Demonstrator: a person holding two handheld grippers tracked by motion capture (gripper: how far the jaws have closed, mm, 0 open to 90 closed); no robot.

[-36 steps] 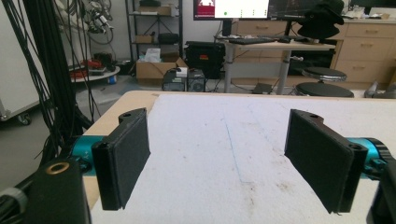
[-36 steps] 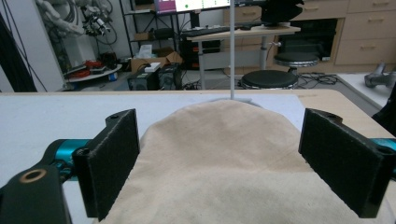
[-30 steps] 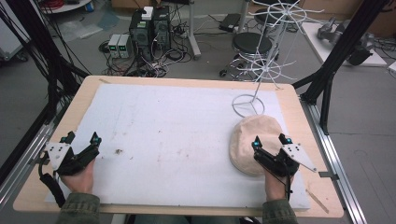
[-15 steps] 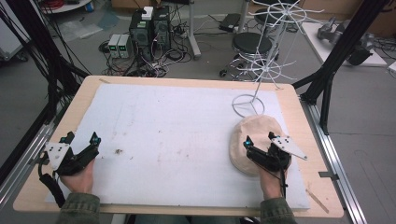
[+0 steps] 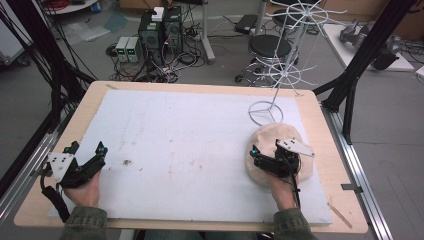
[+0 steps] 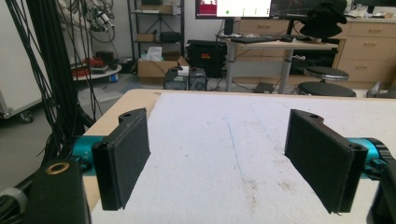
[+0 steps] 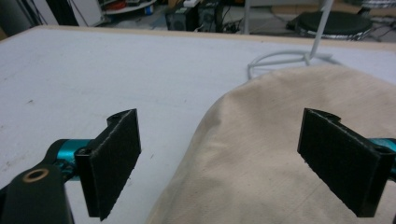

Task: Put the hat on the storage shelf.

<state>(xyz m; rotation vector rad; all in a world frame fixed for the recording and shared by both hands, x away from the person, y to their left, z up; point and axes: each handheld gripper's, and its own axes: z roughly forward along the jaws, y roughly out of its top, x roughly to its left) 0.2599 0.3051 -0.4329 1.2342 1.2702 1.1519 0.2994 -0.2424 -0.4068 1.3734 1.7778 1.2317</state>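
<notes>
Your right tongs are already over the beige cloth hat, and that decides the coming move: the hat lies directly under and ahead of them, not off to a side. In the right gripper view, the left pad hangs over bare worktop just off the hat's near-left edge, while the right pad sits above the cloth itself. The jaws stand wide apart with nothing between them, so the hat's edge falls inside the gap. I judge that lowering and closing here would pinch that edge.

Your left tongs are well apart from the hat, at the far left of the worktop from it, jaws also spread and empty; the left gripper view shows plain white surface ahead of them. The right hand is clearly the nearer one.

The hat lies flattened, a soft rounded mound of pale canvas, faintly speckled, with no strong long axis. It touches or just overlaps the ring foot of the white wire stand, which rises just behind it. Whether the cloth rests on the ring or only beside it, I cannot tell.
</notes>
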